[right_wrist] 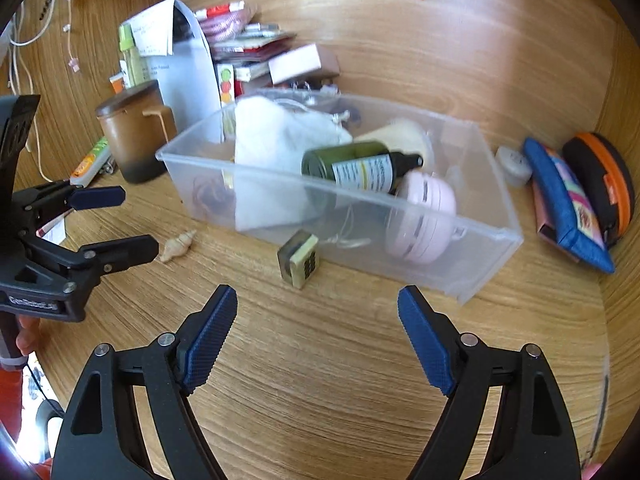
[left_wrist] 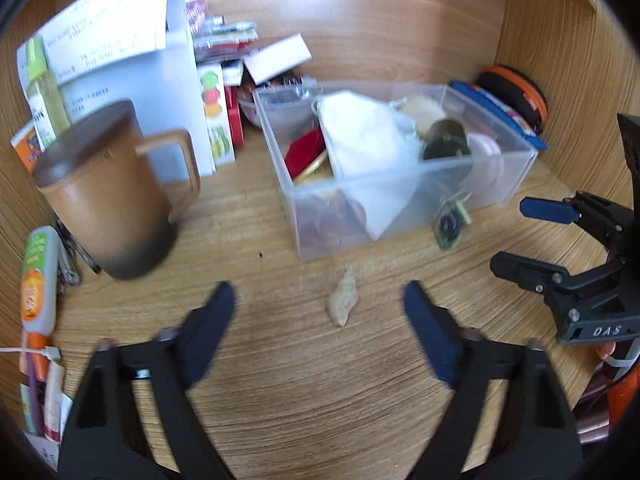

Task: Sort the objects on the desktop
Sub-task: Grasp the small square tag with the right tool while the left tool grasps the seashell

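A clear plastic bin (left_wrist: 404, 196) (right_wrist: 472, 264) stands on the wooden desk, holding a white cloth (left_wrist: 360, 136), a dark green bottle (right_wrist: 356, 166), a pink round case (right_wrist: 424, 216) and other bits. A small beige seashell (left_wrist: 343, 300) (right_wrist: 178, 245) lies on the desk in front of the bin. A small green block (right_wrist: 299, 258) (left_wrist: 451, 227) leans by the bin's front wall. My left gripper (left_wrist: 320, 304) is open and empty, with the shell between its fingertips' line. My right gripper (right_wrist: 318, 308) is open and empty, just before the block.
A brown lidded mug (left_wrist: 108, 196) (right_wrist: 134, 132) stands left of the bin. Papers, boxes and packets (left_wrist: 224, 80) pile behind it. A tube (left_wrist: 38, 280) lies at the far left. A blue pouch (right_wrist: 568, 204) and black-orange case (right_wrist: 604, 184) sit by the right wall.
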A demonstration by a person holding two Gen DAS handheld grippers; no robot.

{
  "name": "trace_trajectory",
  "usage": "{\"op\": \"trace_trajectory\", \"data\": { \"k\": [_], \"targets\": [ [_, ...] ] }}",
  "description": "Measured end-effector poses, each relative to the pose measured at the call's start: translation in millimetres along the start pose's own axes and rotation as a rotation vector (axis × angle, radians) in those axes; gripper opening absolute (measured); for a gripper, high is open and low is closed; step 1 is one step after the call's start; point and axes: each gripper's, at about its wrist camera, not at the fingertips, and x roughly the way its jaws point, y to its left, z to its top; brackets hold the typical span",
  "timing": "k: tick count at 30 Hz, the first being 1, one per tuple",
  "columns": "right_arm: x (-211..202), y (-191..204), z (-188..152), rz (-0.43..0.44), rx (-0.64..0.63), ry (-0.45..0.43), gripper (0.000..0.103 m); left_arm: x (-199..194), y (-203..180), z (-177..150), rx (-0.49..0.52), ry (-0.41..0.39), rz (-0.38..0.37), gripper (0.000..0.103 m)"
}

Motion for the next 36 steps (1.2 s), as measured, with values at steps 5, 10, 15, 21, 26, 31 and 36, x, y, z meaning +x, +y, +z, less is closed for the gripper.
{"op": "trace_trajectory", "data": {
  "k": [5, 10, 15, 21, 26, 31, 36],
  "targets": [
    [15.3, -4.9, 0.8, 0.031, 0.044, 0.028, 0.080, 10.6, -1.5, -5.4, -0.006, 0.032, -0.017, 0.062],
    [30.3, -1.2, 6.5, 0.053, 0.055, 0.044, 0.071, 15.7, -3.2, -4.8, 0.005, 0.046, -0.030, 0.058],
    [40.7, 5.1, 9.4, 0.060, 0.052, 0.055, 0.056, 22.0, -4.0, -3.7, 0.012, 0.063, -0.046, 0.048],
    [48.5, 12.4, 12.1, 0.062, 0.037, 0.057, 0.047, 28.4, -8.8, -2.0, 0.037, 0.072, -0.065, 0.045],
    [53.1, 12.9, 16.4, 0.065, 0.049, 0.062, 0.037, 29.7, -6.6, -0.2, 0.028, 0.061, -0.077, 0.045],
    [55.6, 10.6, 18.6, 0.063, 0.073, 0.059, 0.032, 30.9, -9.4, 0.1, 0.048, 0.054, -0.054, 0.045],
    [54.6, 13.2, 18.6, 0.072, 0.062, 0.057, 0.015, 32.9, -16.0, 0.3, 0.080, 0.052, -0.015, 0.042]
  ]
}}
